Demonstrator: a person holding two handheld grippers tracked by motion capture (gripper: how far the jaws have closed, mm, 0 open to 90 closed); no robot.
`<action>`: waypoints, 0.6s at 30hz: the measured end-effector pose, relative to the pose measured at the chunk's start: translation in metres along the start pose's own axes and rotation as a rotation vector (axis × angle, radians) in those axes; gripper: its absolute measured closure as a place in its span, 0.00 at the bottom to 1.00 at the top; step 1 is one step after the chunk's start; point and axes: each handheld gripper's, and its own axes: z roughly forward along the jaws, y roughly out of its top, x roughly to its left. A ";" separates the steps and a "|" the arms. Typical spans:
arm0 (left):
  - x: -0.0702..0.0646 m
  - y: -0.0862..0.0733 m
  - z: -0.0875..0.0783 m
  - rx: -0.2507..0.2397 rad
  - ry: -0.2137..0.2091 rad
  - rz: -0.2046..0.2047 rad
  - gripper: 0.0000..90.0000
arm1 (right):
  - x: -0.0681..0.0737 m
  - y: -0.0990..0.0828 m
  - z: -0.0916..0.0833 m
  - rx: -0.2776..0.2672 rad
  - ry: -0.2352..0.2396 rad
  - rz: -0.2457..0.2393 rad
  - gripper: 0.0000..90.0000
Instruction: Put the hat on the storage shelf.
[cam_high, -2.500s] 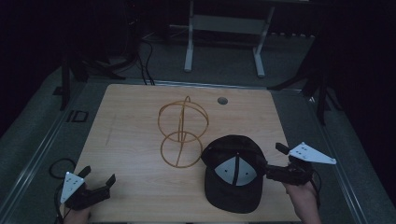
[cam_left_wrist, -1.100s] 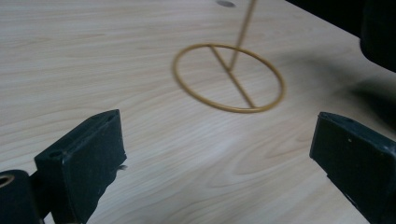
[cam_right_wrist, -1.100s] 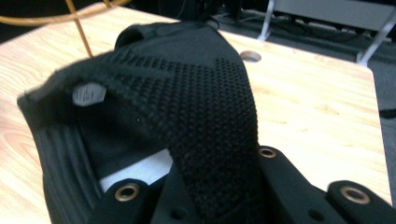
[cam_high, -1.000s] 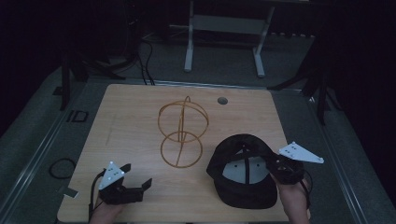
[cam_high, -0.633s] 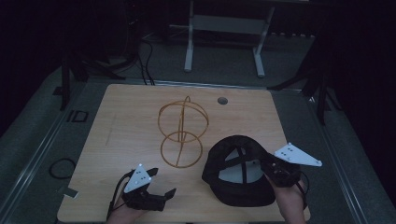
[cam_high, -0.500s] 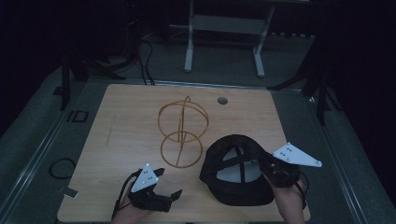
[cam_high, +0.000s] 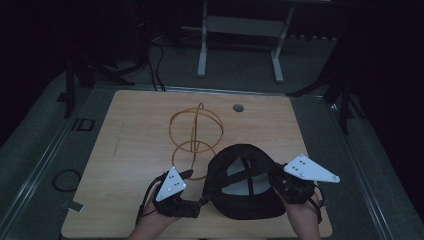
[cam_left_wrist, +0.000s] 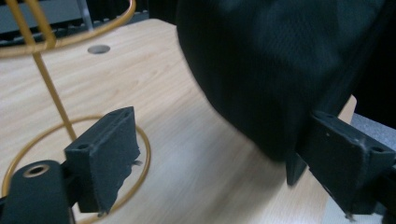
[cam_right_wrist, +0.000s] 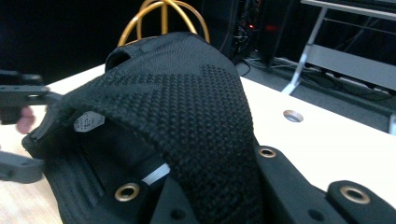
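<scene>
A black cap (cam_high: 243, 182), turned inside-up, is held just above the near right part of the wooden table (cam_high: 125, 150), its rim pinched in the pressed-together jaws of the right gripper (cam_high: 277, 184). The left gripper (cam_high: 202, 201) comes in from the opposite side, jaws spread and just now narrowing around the cap's near edge; in the left gripper view the fabric sits between the pads, though blur makes it hard to say whether the right-hand pad already touches.

The risk: a soft cap held at one point can sag or twist, so the left jaws may close on air or on a loose fold, and a pull then could tug the rim out of the right grip. The gold wire stand (cam_high: 195, 132) stands just behind the left gripper; a wide swing there could knock it over.

Both hands enter from the near edge, grippers roughly level and angled inward toward each other, the cap between them.
</scene>
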 end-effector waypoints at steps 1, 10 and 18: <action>-0.001 0.002 0.002 0.006 0.007 0.005 0.16 | 0.004 0.001 0.001 -0.004 0.011 -0.004 0.99; -0.001 0.011 0.004 -0.024 0.017 -0.015 0.28 | 0.017 0.000 0.004 -0.007 0.048 -0.026 0.99; 0.001 0.019 -0.002 -0.065 0.054 -0.037 0.63 | 0.030 -0.003 0.005 -0.011 0.071 -0.046 0.99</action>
